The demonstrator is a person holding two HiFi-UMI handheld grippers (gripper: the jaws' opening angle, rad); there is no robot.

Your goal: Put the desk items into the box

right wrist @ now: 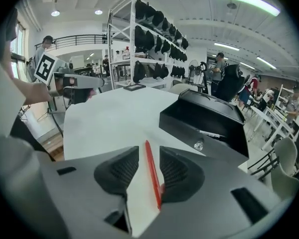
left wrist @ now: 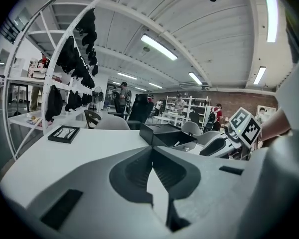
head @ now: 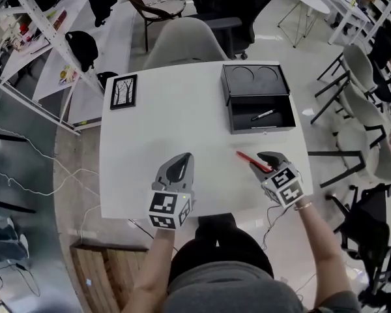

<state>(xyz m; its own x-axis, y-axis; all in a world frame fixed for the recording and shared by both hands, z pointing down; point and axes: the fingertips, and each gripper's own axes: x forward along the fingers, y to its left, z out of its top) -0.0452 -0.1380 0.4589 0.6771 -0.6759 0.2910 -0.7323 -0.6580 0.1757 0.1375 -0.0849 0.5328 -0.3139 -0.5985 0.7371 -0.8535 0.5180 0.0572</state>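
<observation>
Operator: What do you record for my right gripper?

Inspector: Your right gripper (head: 266, 160) is tilted down over the near right part of the table (head: 176, 122), with its jaws spread. A red pen (right wrist: 152, 176) runs lengthwise through the gap between them, closer to the right-hand pad than to the left. The left pad is clear of it. Whether the right pad touches it, I cannot tell.

Operator: And the left?

Inspector: Your left gripper (left wrist: 152, 151) is over the near edge, left of centre, well apart from the right one. Its jaws are pressed together at the tips, with nothing between them.

Operator: Where do the desk items stand?

Inspector: The red pen lies on the table. Its far end points out from your right jaws towards the middle of the table, short of the box (head: 260, 130). The box sits at the far right of the table. It is open, with its lid (head: 255, 78) laid back behind it. A black pen (head: 263, 115) lies inside the box, on its floor. A frame (head: 124, 91) with a dark border lies flat near the far left corner, well apart from the box and from both of your grippers
</observation>
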